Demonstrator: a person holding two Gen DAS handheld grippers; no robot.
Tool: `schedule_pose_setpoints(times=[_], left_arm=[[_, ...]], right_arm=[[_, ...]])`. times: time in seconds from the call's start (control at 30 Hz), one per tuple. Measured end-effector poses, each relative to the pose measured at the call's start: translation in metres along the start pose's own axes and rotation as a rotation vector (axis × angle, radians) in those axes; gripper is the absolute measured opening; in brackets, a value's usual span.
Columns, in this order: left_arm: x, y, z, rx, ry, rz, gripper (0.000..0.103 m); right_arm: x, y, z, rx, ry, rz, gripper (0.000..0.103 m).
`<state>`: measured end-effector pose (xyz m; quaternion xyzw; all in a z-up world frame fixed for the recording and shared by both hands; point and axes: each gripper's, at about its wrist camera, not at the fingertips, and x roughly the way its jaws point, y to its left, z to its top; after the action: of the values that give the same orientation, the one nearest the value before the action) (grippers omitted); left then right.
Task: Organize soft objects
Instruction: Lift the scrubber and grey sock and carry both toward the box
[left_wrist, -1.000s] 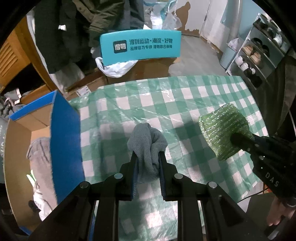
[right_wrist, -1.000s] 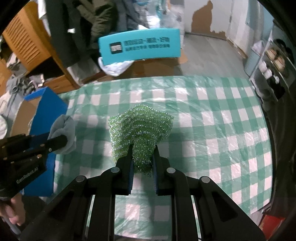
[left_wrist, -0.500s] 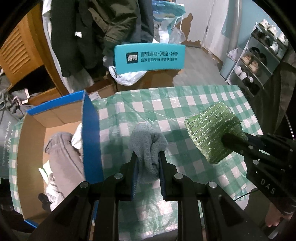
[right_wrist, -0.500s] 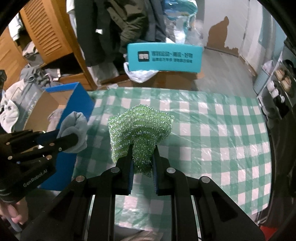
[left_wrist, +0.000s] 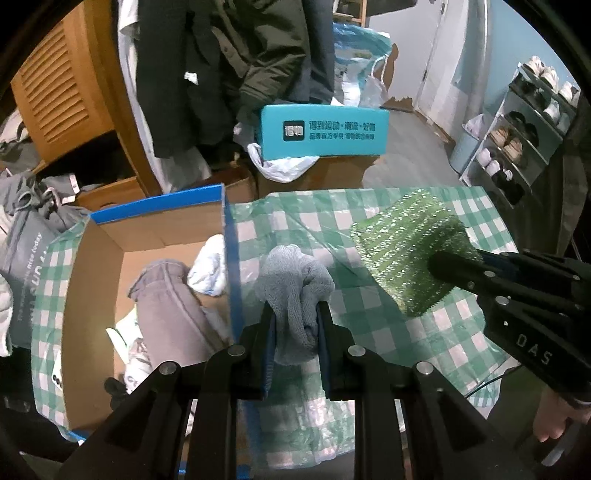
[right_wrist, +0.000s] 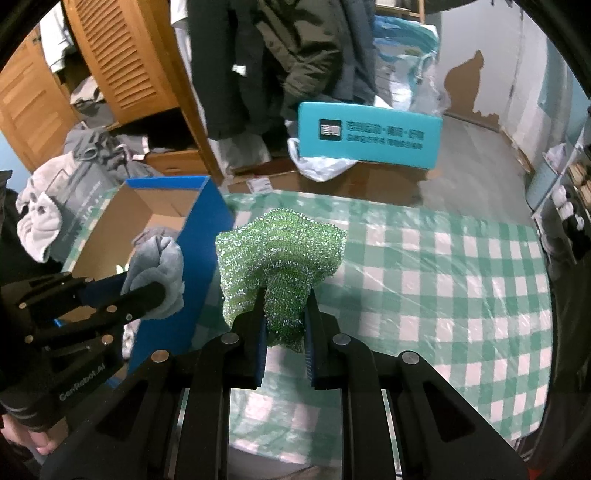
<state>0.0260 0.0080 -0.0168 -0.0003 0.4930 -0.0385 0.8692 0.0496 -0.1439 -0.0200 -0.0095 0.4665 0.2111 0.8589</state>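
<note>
My left gripper (left_wrist: 295, 310) is shut on a bunched grey cloth (left_wrist: 293, 288), held in the air just right of the blue wall of an open cardboard box (left_wrist: 231, 266). The same grey cloth (right_wrist: 157, 273) shows in the right wrist view, over the box (right_wrist: 207, 236). My right gripper (right_wrist: 284, 299) is shut on a glittery green scrubbing sponge (right_wrist: 280, 254), above the green checked tablecloth (right_wrist: 443, 280). That sponge (left_wrist: 402, 254) also appears at the right of the left wrist view. Inside the box lie a grey garment (left_wrist: 166, 306) and a white cloth (left_wrist: 208, 269).
A teal printed box (left_wrist: 323, 133) stands on cardboard beyond the table's far edge. Dark coats (left_wrist: 236, 74) hang behind it, beside a wooden louvred cabinet (left_wrist: 62, 96). A shoe rack (left_wrist: 517, 147) is at the right. A grey bag (left_wrist: 26, 258) sits left of the box.
Both grippers have risen and shifted left with their loads. The box interior has come into view, and the grey cloth now hangs at the box's blue wall.
</note>
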Motion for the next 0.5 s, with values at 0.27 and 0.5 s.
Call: schedule_pose_setpoints(times=[0.27, 0.5], left_arm=[[-0.016, 0.025, -0.005, -0.028, -0.033, 0.022, 0.020], [-0.020, 0.052, -0.008, -0.083, -0.041, 0.037, 0.020]], right_arm=[[0.008, 0.029, 0.012, -0.034, 0.007, 0.044, 0.014], [0.015, 0.059, 0.020, -0.071, 0.015, 0.076, 0.014]])
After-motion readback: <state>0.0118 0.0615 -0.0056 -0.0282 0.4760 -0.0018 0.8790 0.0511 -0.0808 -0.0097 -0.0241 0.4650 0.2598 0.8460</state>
